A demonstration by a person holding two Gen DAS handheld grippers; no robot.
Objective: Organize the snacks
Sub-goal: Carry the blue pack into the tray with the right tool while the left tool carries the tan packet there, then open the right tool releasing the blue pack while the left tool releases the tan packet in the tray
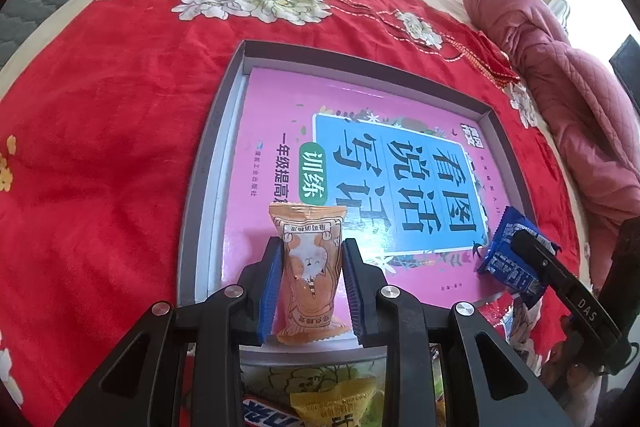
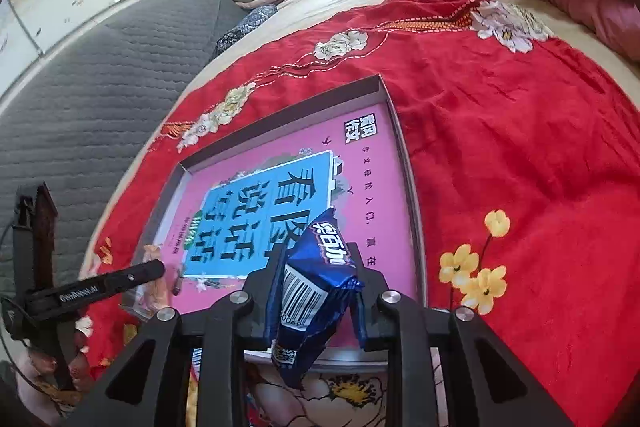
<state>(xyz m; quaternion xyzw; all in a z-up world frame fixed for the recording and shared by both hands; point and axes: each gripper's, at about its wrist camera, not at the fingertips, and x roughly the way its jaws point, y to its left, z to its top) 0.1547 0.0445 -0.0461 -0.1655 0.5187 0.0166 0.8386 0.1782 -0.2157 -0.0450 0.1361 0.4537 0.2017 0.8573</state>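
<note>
The left gripper (image 1: 308, 283) was closed on an orange snack packet (image 1: 306, 267) printed with a cartoon cat, its blue pads (image 1: 269, 291) pressing the packet's two sides. The packet stood lengthwise between the fingers, its long axis running forward along them, with one crimped end pointing out over the tray (image 1: 208, 155) and the other back toward the camera. It hung over the tray's near edge, above the pink book (image 1: 280, 131) that lay flat inside the tray and nearly filled it.

The right gripper (image 2: 316, 291) was closed on a blue snack packet (image 2: 316, 287), barcode side facing the camera. This packet also ran lengthwise along the fingers, tilted a little, its far crimped end rising over the near right corner of the tray (image 2: 412, 187) and its near end drooping below the fingers. In the left wrist view the blue snack packet (image 1: 508, 255) showed at the tray's near right corner, held by the black finger of the right gripper (image 1: 536, 259).

The tray sat on a red floral cloth (image 1: 100, 147). On the near side of the tray, below the left gripper, lay a yellow snack packet (image 1: 340, 403) and a dark bar wrapper (image 1: 268, 415), partly hidden by the gripper frame. A pink quilt (image 1: 560, 87) was bunched beyond the tray's right side. Nothing stood between either packet and the book's open cover.
</note>
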